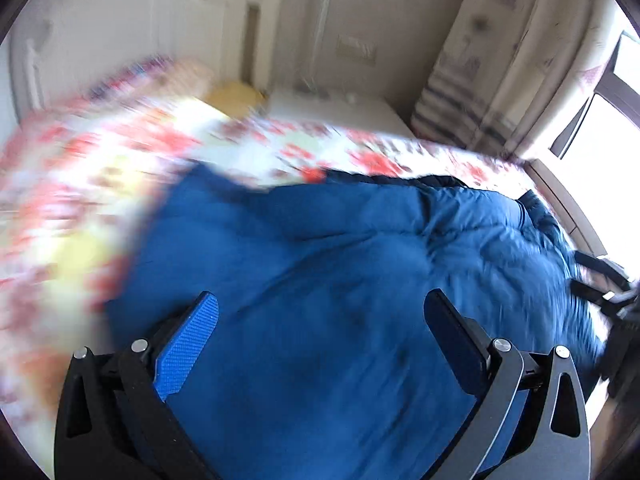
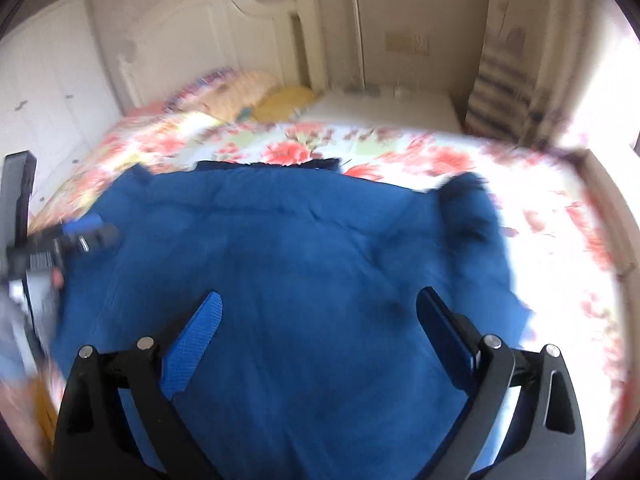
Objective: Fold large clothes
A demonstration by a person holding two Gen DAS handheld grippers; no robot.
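Jacket spread flat; bedspread margin right.

Bed, spread with a red-flowered sheet. Blue padded garment laid flat across its middle. Beyond the garment, by the white headboard, a peach pillow and a yellow pillow.

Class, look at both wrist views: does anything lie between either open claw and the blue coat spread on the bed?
Nothing visible does. The left claw and right claw both hang open directly over the bare blue coat.
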